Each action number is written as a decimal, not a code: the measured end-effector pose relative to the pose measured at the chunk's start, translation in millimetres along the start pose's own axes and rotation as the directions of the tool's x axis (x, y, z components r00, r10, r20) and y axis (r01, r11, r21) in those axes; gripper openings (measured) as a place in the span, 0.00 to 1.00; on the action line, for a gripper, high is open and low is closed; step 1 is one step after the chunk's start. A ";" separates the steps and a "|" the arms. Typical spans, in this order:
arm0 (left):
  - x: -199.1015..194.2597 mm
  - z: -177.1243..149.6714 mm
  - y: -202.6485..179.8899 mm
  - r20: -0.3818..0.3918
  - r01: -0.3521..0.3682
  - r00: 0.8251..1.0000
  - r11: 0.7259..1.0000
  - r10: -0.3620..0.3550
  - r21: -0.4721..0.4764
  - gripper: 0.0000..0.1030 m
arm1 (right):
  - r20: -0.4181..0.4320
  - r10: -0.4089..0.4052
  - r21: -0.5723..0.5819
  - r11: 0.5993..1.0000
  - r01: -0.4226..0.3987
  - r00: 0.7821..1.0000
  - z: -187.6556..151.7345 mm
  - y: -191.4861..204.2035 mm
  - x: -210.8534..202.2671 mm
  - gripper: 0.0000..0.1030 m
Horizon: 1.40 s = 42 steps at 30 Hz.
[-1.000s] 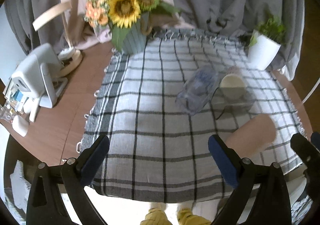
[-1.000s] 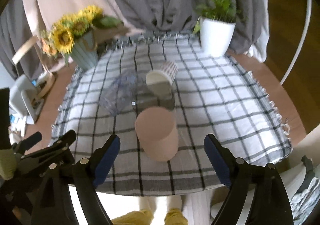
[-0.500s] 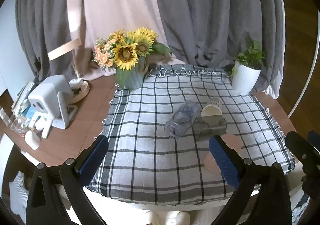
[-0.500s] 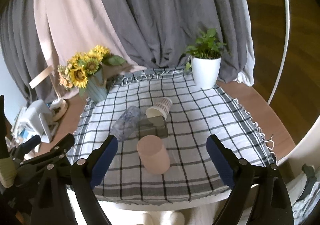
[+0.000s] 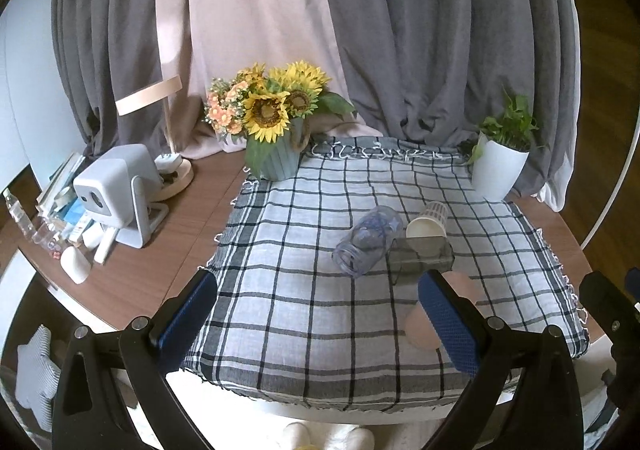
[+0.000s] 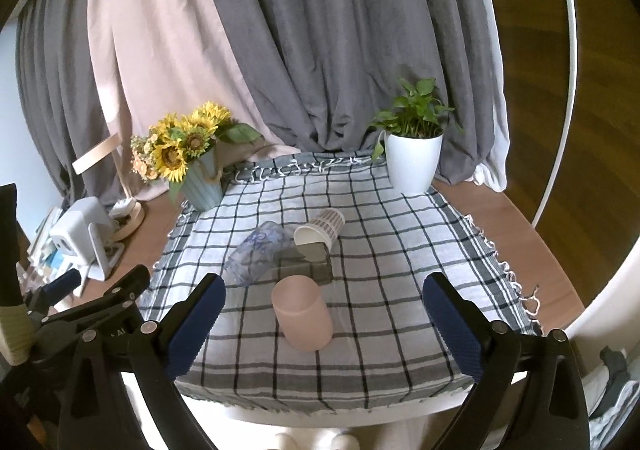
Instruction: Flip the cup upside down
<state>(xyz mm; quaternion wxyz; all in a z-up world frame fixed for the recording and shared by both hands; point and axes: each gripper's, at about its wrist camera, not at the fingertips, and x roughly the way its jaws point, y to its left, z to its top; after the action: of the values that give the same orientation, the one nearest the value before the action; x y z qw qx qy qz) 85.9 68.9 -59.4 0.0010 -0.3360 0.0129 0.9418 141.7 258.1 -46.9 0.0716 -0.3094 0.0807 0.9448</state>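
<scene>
A pink cup (image 6: 303, 315) stands upside down on the checked cloth (image 6: 400, 250), near its front edge. In the left wrist view the pink cup (image 5: 416, 324) is partly hidden behind my left gripper's right finger. A white paper cup (image 6: 320, 231), a clear patterned cup (image 6: 256, 252) and a dark tinted square cup (image 6: 306, 264) lie on their sides behind it. My right gripper (image 6: 326, 330) is open and empty, held back above the table's front edge. My left gripper (image 5: 316, 324) is open and empty, to the left.
A sunflower vase (image 6: 200, 178) stands at the cloth's back left, a white potted plant (image 6: 412, 158) at the back right. A white device (image 5: 116, 194), a lamp base and small items sit on the wooden table (image 5: 180, 226) at the left. Curtains hang behind.
Both grippers have drawn back and up from the table, so the cups look smaller and farther. The pink cup stays upside down where it was.
</scene>
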 end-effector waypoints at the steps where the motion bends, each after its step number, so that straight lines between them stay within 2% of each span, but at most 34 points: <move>1: -0.3 -0.2 -0.7 0.001 -0.002 1.000 1.000 0.002 -0.001 0.99 | 0.000 0.003 -0.001 1.000 -0.003 1.000 0.3 -0.8 0.1 0.97; 42: 2.2 5.3 -12.4 0.011 -0.006 1.000 1.000 0.006 0.012 1.00 | -0.019 0.018 0.004 1.000 -0.018 1.000 -0.8 -7.2 9.4 0.97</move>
<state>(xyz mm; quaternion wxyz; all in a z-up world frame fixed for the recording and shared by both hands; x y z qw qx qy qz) 81.0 81.4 -57.0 0.0002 -0.3308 0.0195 0.9435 135.9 265.7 -54.0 0.0631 -0.3177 0.0859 0.9422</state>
